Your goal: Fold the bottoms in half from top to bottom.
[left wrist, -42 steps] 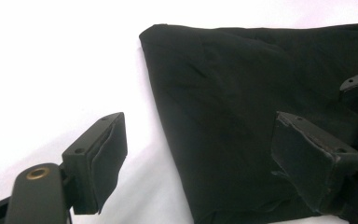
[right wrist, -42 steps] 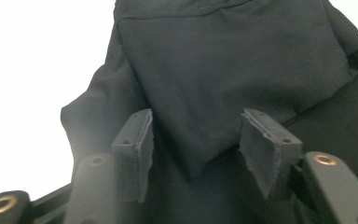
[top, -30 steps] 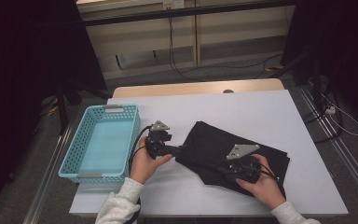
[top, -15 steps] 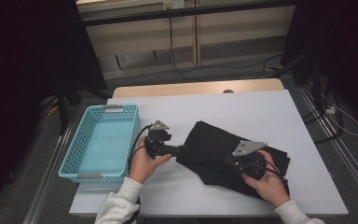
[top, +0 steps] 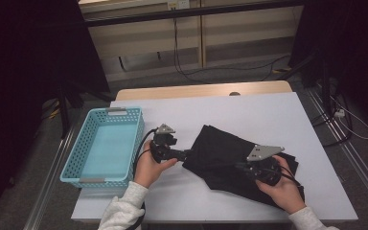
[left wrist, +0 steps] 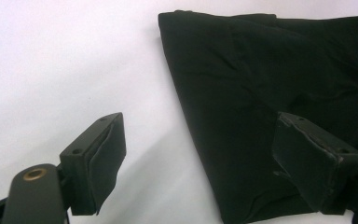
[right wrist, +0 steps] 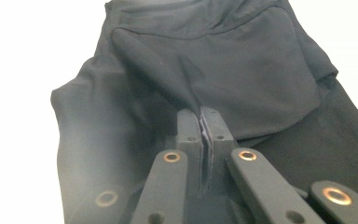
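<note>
A dim room with dark curtains and trailing floor cables surrounds the white counter [top: 278, 124]. A black, folded fabric garment [top: 230, 153] is spread near the counter's front right corner. The right gripper [right wrist: 200, 122] has its fingers pressed together on a pinched fold of the cloth, which has just been clamped. The left gripper [top: 188, 154] is held at the garment's left edge with its fingers [left wrist: 98, 158] spread, one over bare counter and one over cloth, nothing being gripped. A thin pinch could be lost if the fold is pulled hard, and only a single layer may be lifted, undoing the fold. A light-blue perforated plastic basket [top: 76, 163] is set by the left edge, with nothing lying between it and the garment.
</note>
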